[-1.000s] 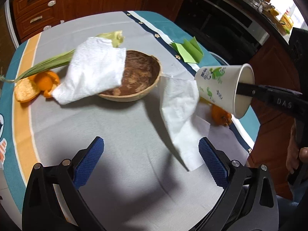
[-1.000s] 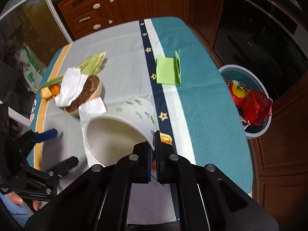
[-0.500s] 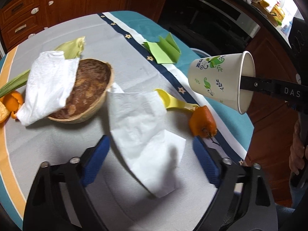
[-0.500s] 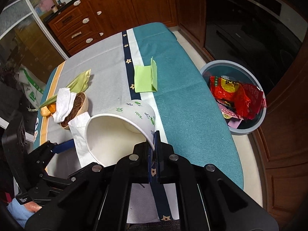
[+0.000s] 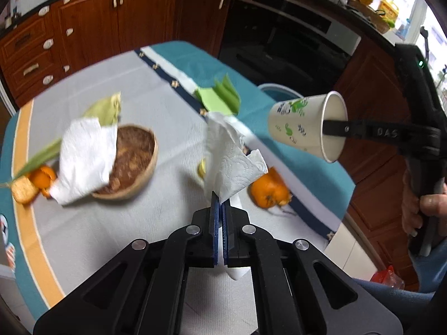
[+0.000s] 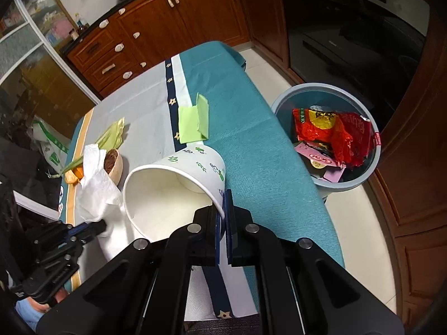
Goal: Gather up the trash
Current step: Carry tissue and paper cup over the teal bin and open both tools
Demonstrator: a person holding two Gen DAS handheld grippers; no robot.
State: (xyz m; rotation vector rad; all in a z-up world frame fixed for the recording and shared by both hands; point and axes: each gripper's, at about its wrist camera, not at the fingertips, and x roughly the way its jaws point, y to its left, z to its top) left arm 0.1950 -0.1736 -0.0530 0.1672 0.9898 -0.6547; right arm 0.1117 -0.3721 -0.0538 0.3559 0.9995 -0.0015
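Note:
My left gripper [image 5: 219,198] has its jaws closing tight, and the pads press on a corner of a white paper napkin [image 5: 234,164], which stands lifted off the grey tablecloth [image 5: 111,237]. To the right, my right gripper [image 6: 225,195] is shut on the rim of a white paper cup [image 6: 178,178] printed with green leaves. The cup [image 5: 299,128] hangs on its side above the table's right edge. A grey-blue trash bin [image 6: 346,187] with red wrappers stands on the floor beyond that edge.
A coconut-shell bowl [image 5: 134,156] with a second napkin [image 5: 86,153] over it lies at the left, beside orange peel [image 5: 42,177] and a green leaf [image 5: 106,109]. An orange peel piece [image 5: 268,189] and folded green paper [image 5: 218,100] lie nearer the bin.
The left jaws went from wide open to shut on the napkin and lifted it. The right gripper carried the cup to the right, toward the bin.

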